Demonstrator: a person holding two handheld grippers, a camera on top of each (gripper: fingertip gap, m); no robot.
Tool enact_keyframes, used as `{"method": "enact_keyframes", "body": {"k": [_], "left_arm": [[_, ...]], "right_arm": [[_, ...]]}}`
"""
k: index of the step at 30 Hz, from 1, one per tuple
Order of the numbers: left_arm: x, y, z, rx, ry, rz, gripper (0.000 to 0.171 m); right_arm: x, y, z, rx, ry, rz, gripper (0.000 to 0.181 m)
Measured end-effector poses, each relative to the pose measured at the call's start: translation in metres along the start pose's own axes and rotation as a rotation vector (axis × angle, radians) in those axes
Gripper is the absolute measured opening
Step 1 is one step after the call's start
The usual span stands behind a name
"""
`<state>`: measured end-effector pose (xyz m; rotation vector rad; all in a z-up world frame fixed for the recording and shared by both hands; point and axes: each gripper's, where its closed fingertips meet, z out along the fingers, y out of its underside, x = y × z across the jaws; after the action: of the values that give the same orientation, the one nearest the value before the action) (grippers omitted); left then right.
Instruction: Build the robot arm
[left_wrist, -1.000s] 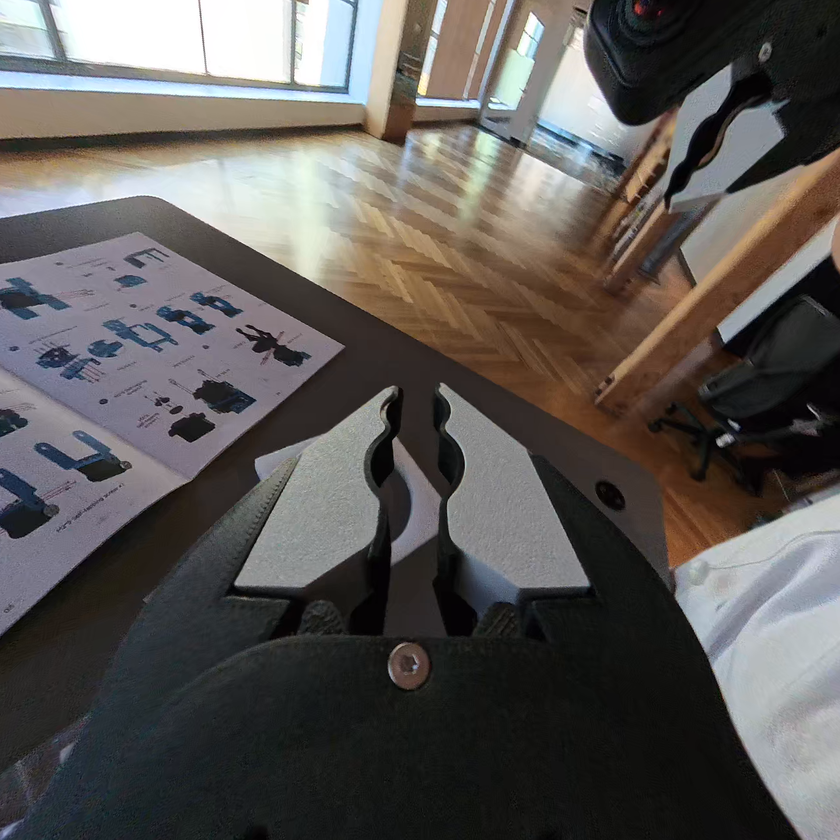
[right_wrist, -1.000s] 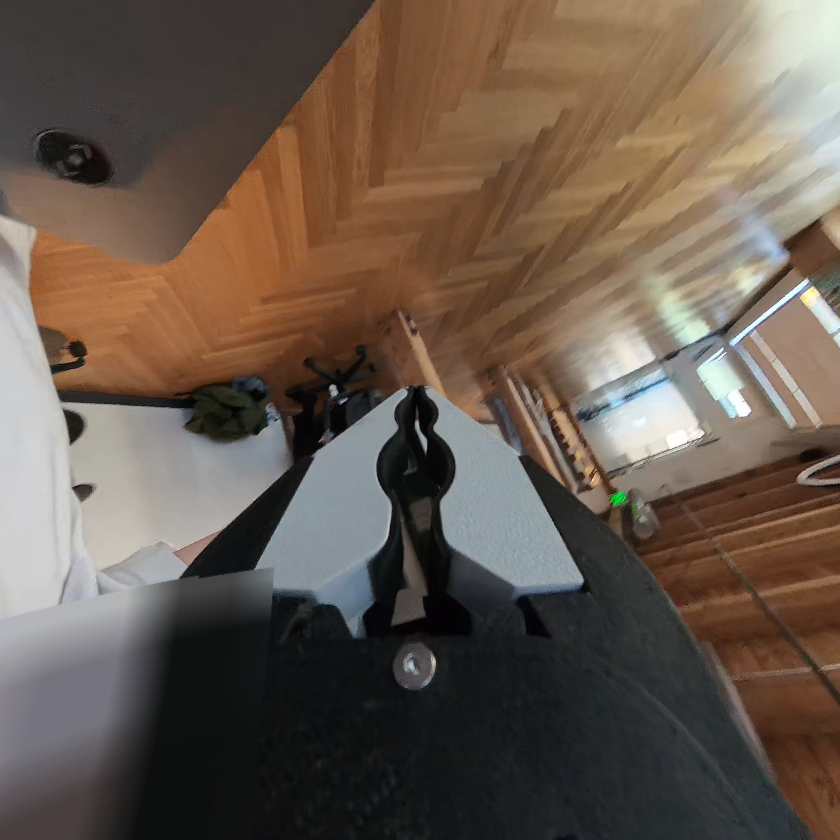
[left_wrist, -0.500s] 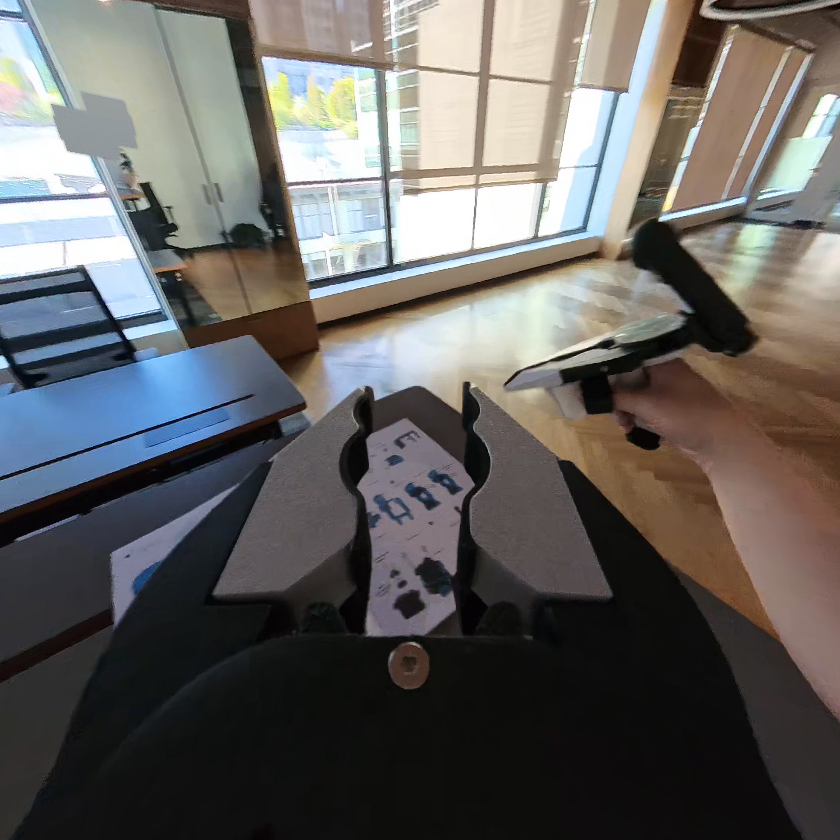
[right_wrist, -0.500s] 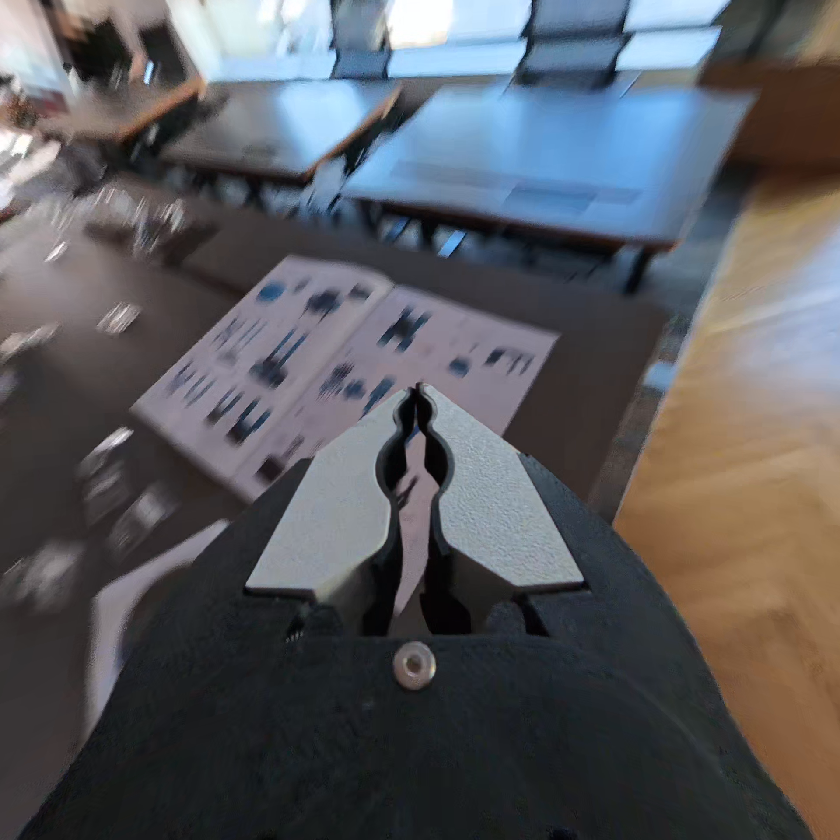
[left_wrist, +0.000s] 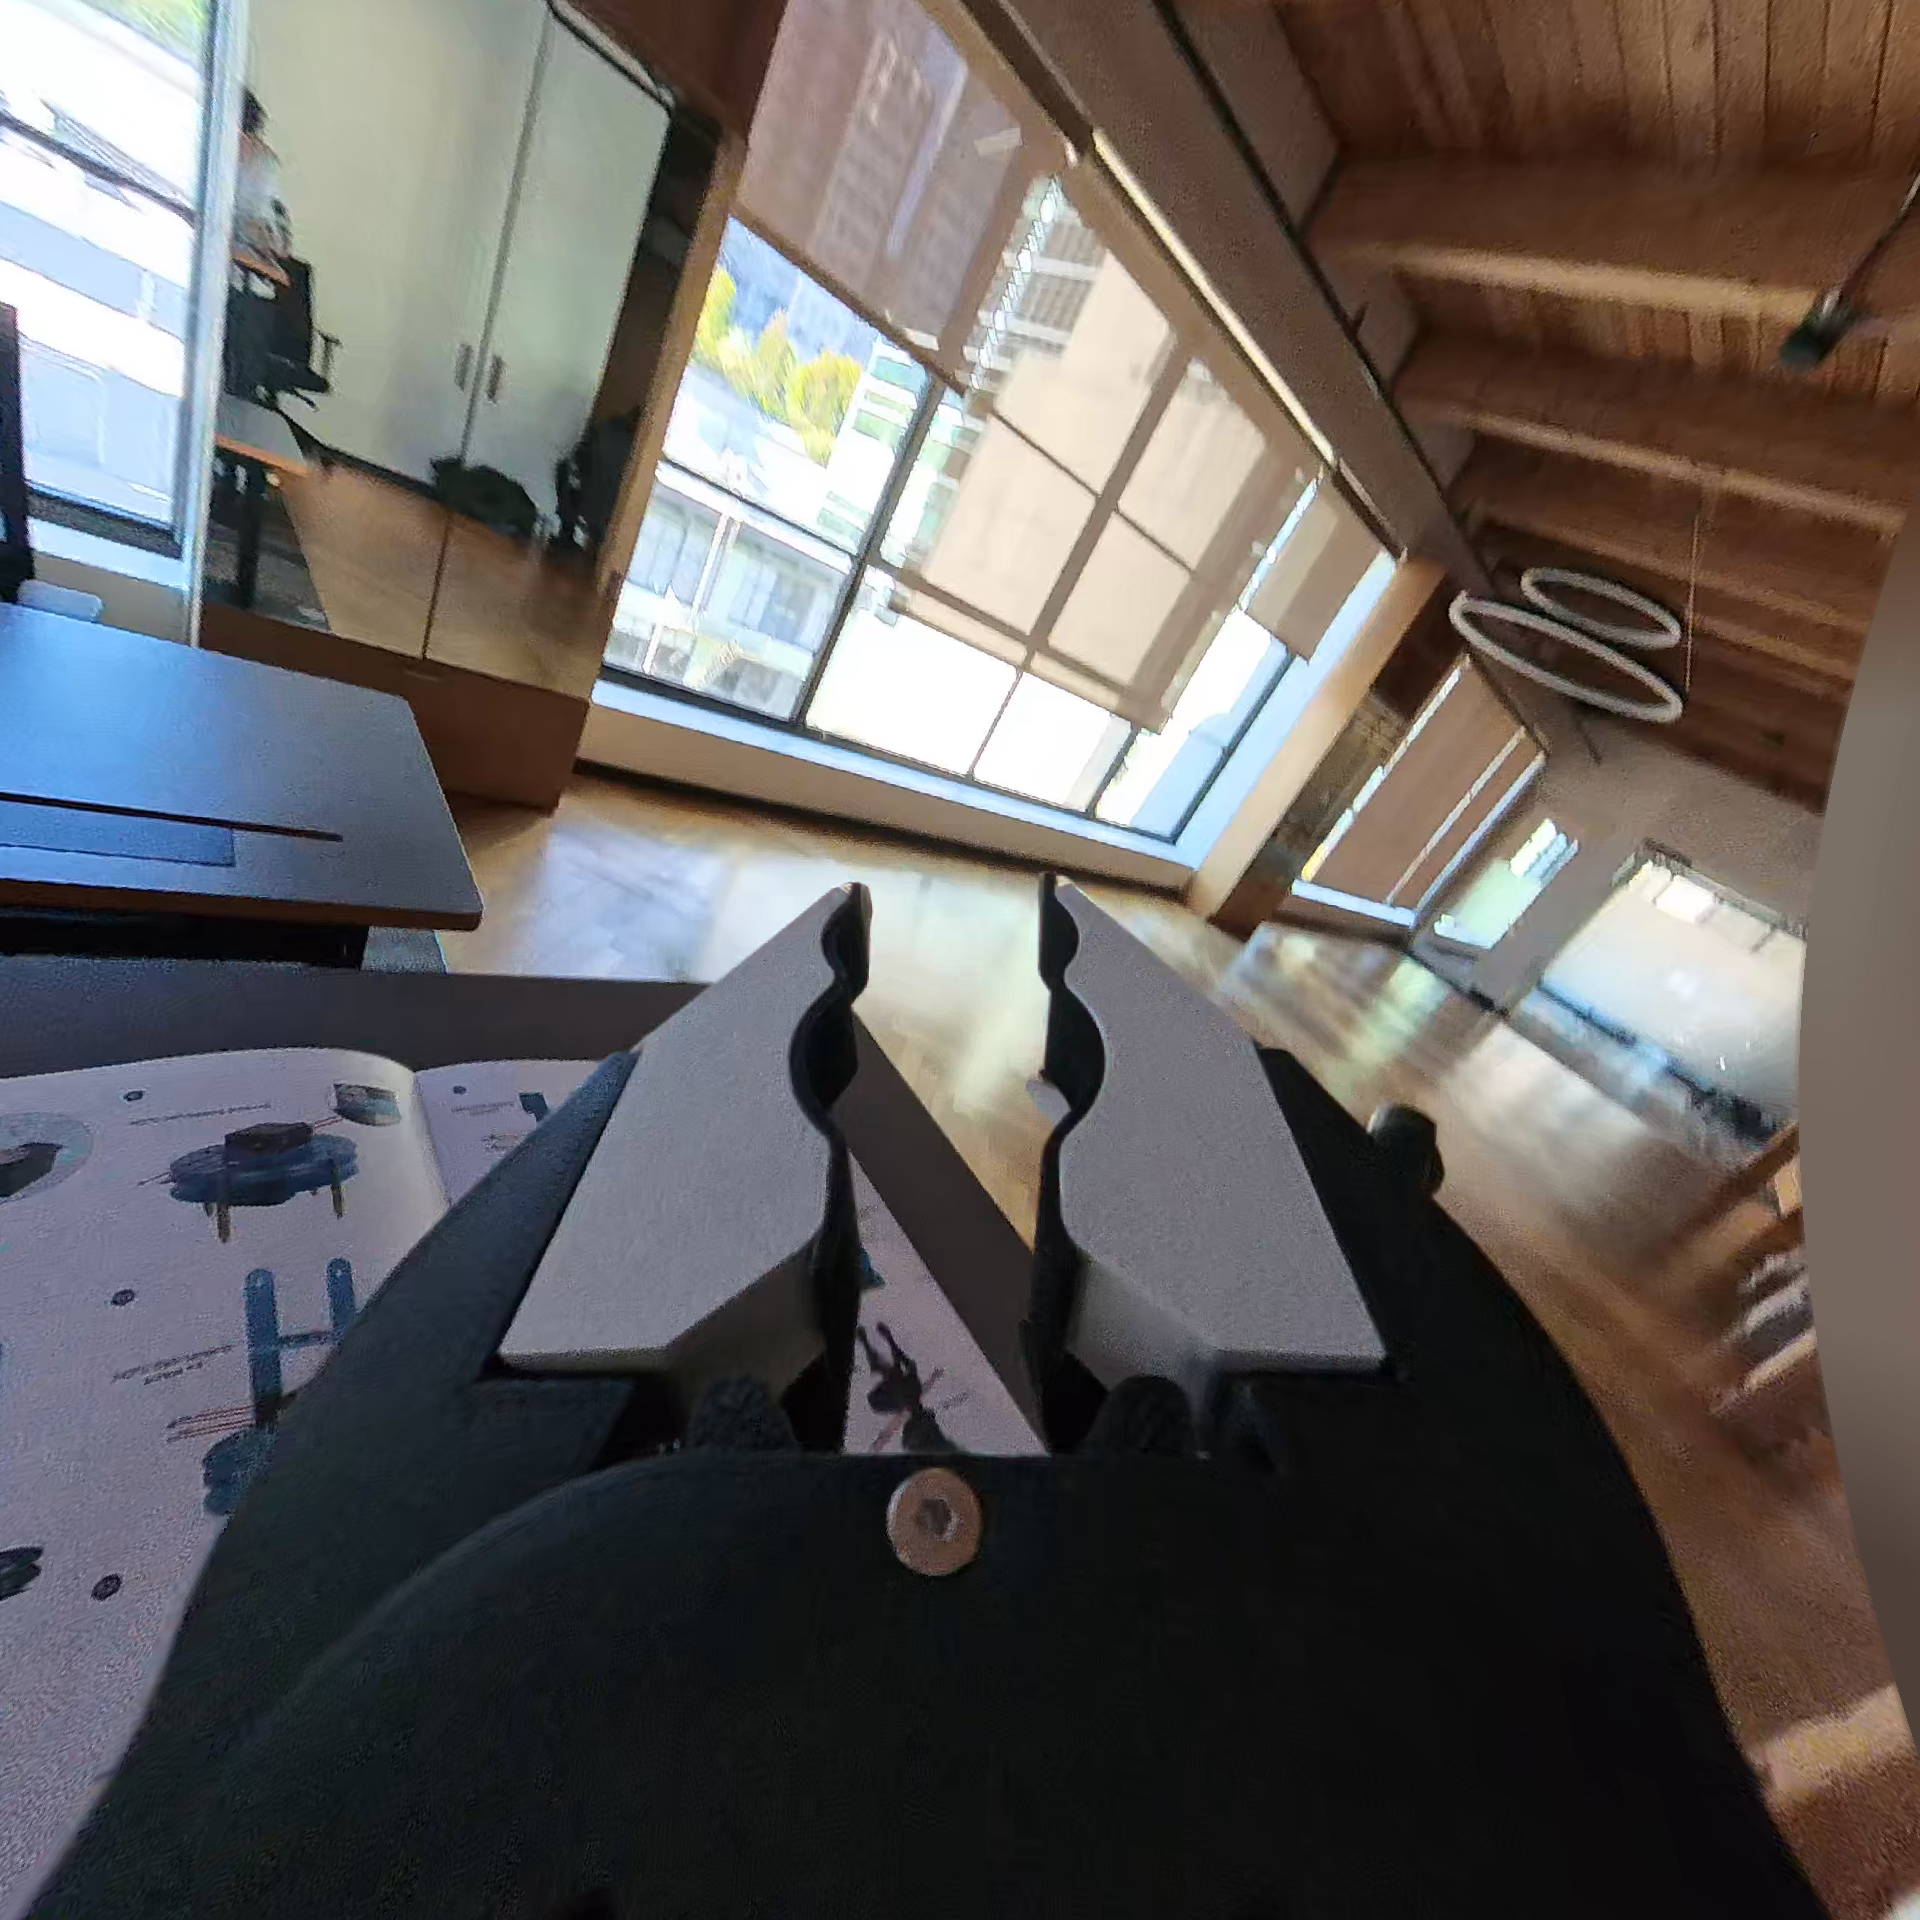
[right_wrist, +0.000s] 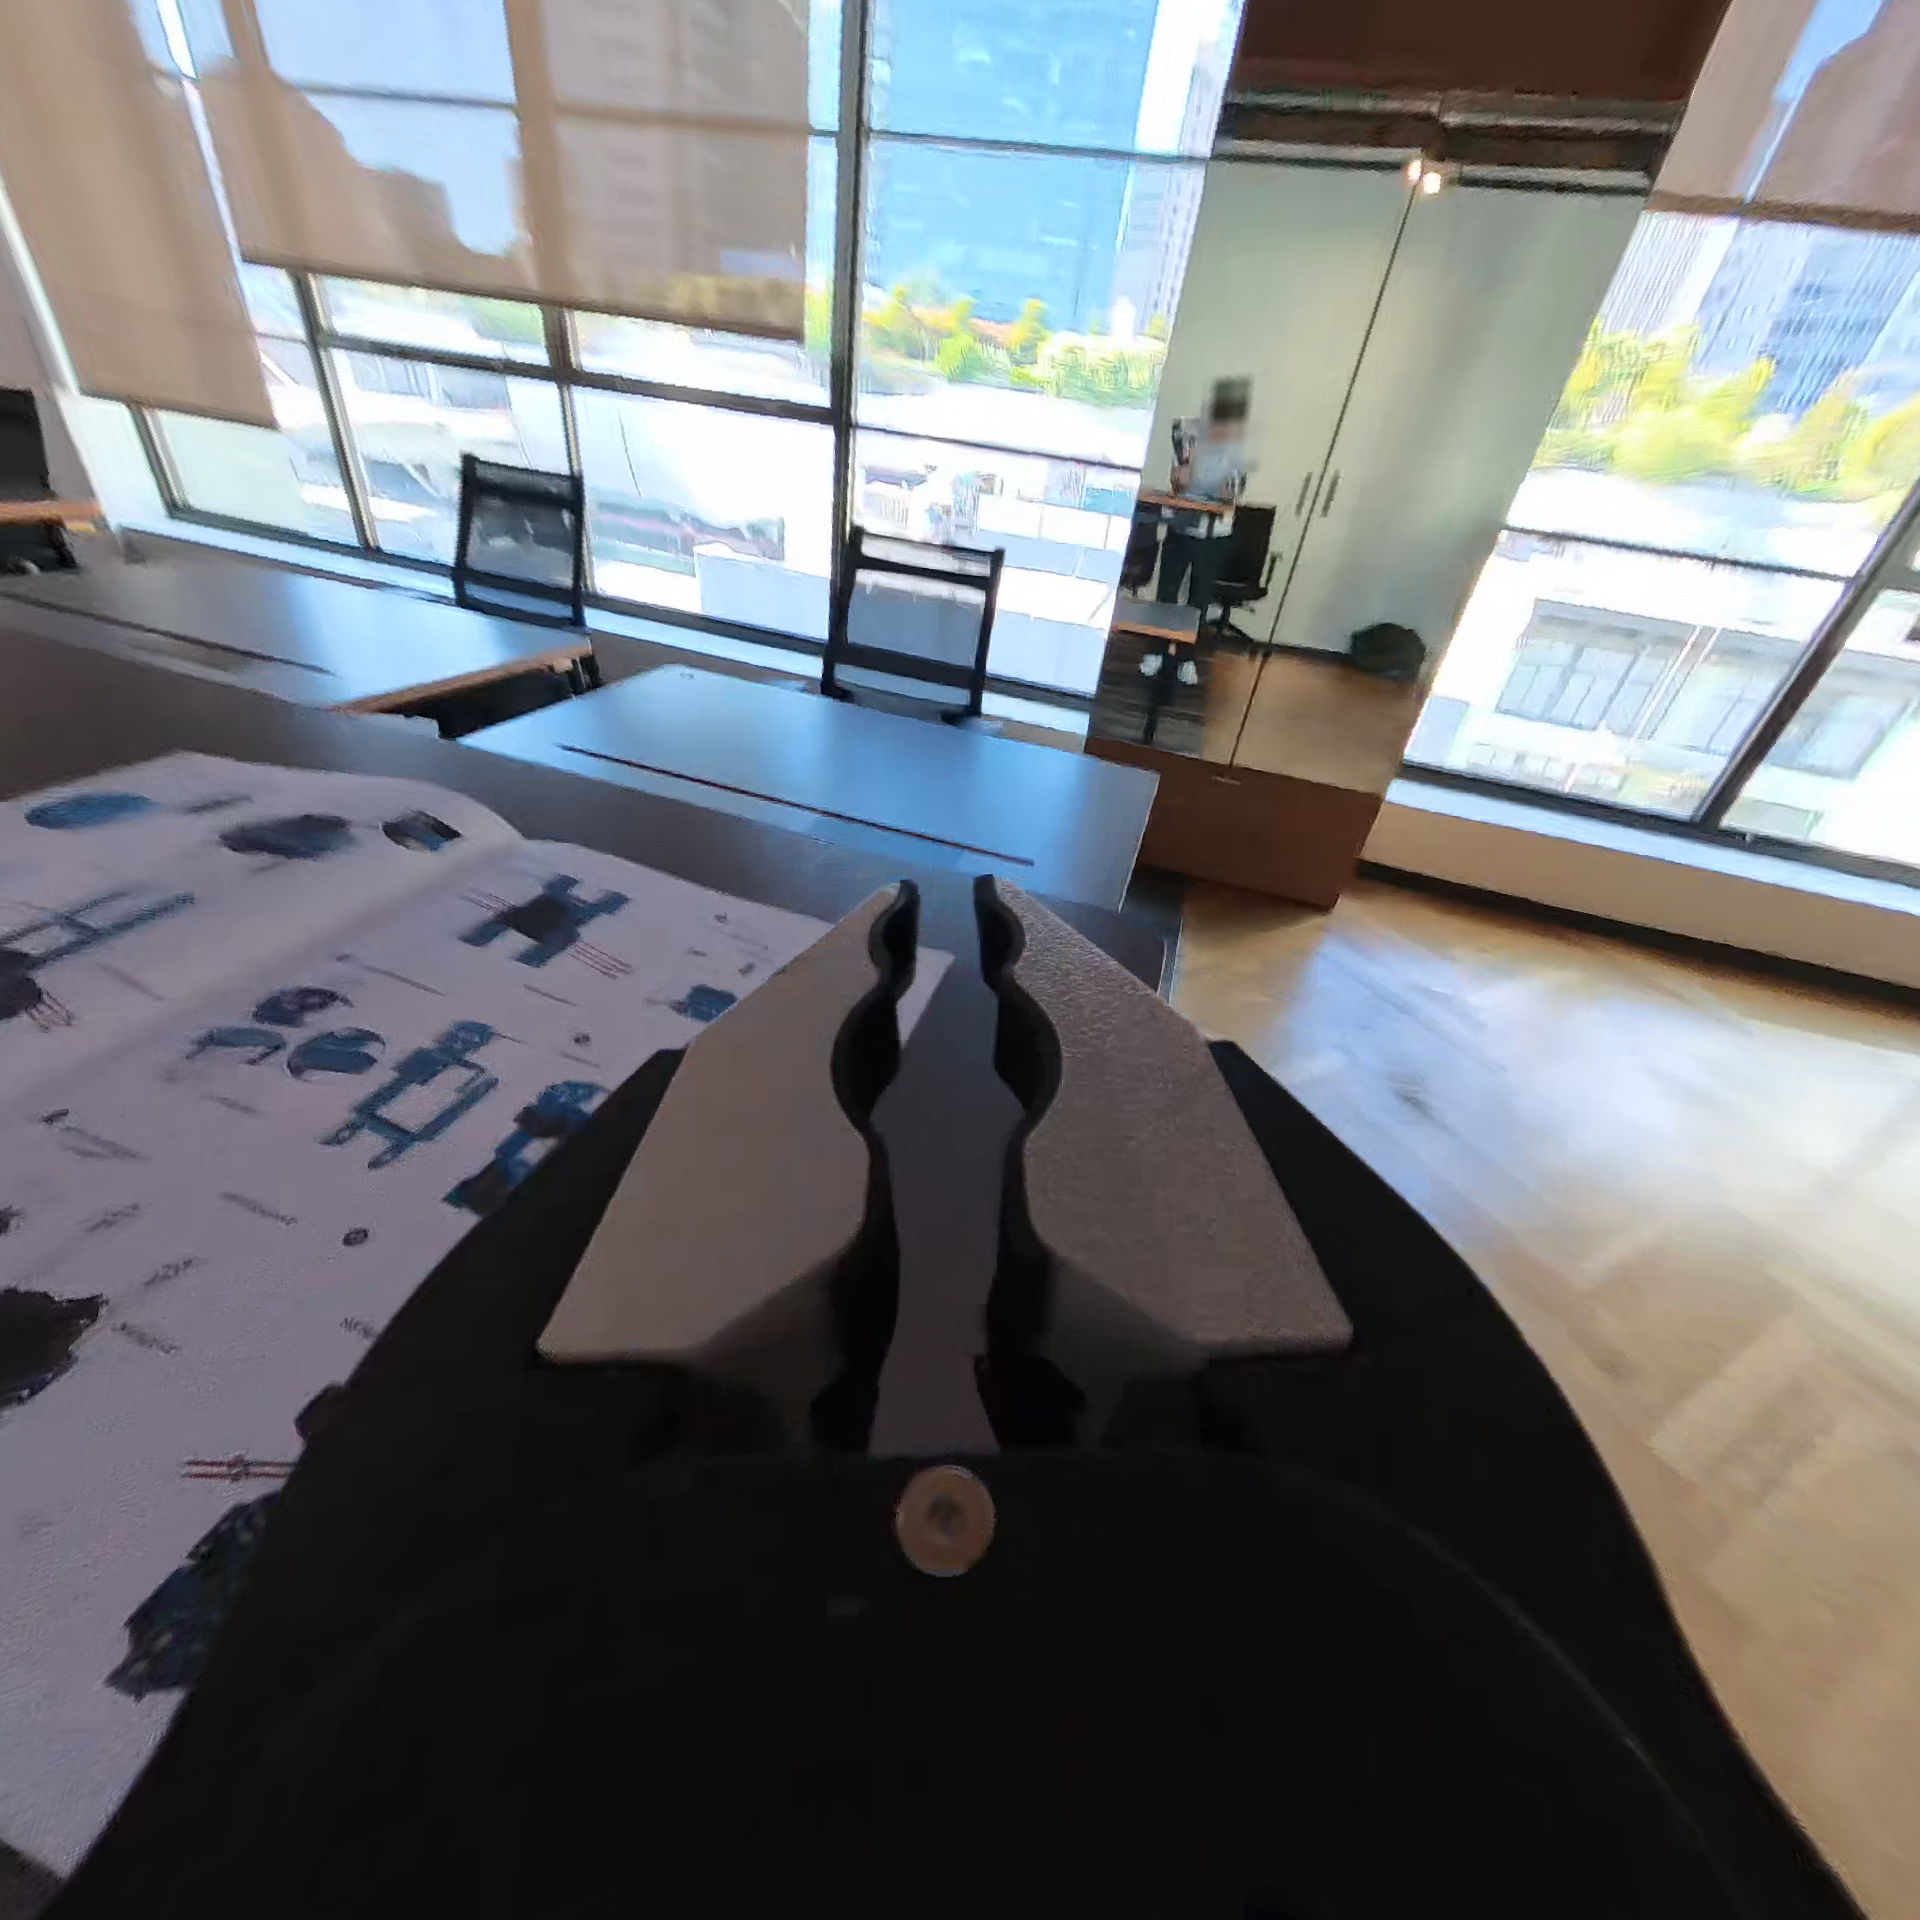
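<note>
An open instruction booklet (left_wrist: 187, 1226) with blue and black part drawings lies on a dark table (left_wrist: 312, 1008). My left gripper (left_wrist: 951, 914) is open and empty, held just above the booklet's right page near the table's right edge. My right gripper (right_wrist: 945, 899) is open by a narrow gap and empty. It hovers over the right edge of the same booklet (right_wrist: 260, 1039), above bare dark tabletop (right_wrist: 940, 1143). Neither gripper touches anything.
Another dark desk (left_wrist: 208, 769) stands beyond the table; it also shows in the right wrist view (right_wrist: 831, 769) with two black chairs (right_wrist: 914, 623) behind. A wooden floor (right_wrist: 1558, 1143) drops off to the right. Large windows and a mirrored cabinet (right_wrist: 1299, 520) line the far wall. Left tips to right tips: about 30 cm.
Both grippers swung round from facing the floor and room to facing the table and windows. The left jaws opened wider. The right jaws went from nearly shut to a narrow gap.
</note>
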<state>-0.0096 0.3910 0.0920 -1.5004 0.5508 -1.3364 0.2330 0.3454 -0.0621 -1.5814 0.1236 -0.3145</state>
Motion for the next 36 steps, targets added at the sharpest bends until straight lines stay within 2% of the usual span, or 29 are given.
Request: {"method": "enact_keyframes", "body": {"k": [2,5,7,9,10,12,15,17,21,22,26,31,36], "left_arm": [[-0.007,-0.005,-0.003,0.071,-0.039,0.006,0.030],[-0.023,-0.009,-0.011,0.098,-0.137,0.081,0.028],[-0.030,-0.009,-0.017,0.103,-0.182,0.121,0.028],[-0.044,-0.008,-0.024,0.106,-0.251,0.162,0.023],[-0.048,-0.015,-0.027,0.148,-0.274,0.159,0.021],[-0.036,-0.037,-0.030,0.213,-0.209,0.132,0.021],[-0.026,-0.066,-0.048,0.301,-0.225,0.207,0.016],[-0.029,-0.062,-0.056,0.278,-0.262,0.227,0.014],[-0.037,-0.031,-0.048,0.069,-0.249,0.195,0.017],[-0.039,-0.028,-0.048,0.053,-0.247,0.171,0.018],[-0.018,-0.039,-0.050,0.119,-0.141,0.103,0.016],[-0.020,-0.043,-0.055,0.128,-0.141,0.096,0.016],[-0.021,-0.038,-0.050,0.109,-0.129,0.085,0.016]], "right_arm": [[-0.007,0.008,0.003,-0.027,-0.045,0.043,0.023],[-0.018,0.011,0.005,-0.021,-0.133,0.158,0.033],[-0.015,0.011,0.005,-0.026,-0.129,0.178,0.031],[-0.004,0.018,0.004,-0.059,-0.059,0.168,0.017],[0.003,0.023,0.003,-0.085,-0.010,0.186,0.011],[0.011,0.027,0.004,-0.088,0.052,0.233,0.009],[0.017,0.018,0.003,-0.033,0.098,0.231,0.009],[0.017,0.013,0.000,-0.010,0.107,0.226,0.008],[0.011,0.007,-0.006,0.033,0.091,0.304,0.008],[0.011,0.005,-0.007,0.042,0.093,0.304,0.007],[0.016,-0.002,-0.011,0.083,0.112,0.313,0.004],[0.025,-0.011,-0.018,0.160,0.134,0.367,0.003],[0.021,-0.005,-0.015,0.110,0.161,0.321,0.003]]}}
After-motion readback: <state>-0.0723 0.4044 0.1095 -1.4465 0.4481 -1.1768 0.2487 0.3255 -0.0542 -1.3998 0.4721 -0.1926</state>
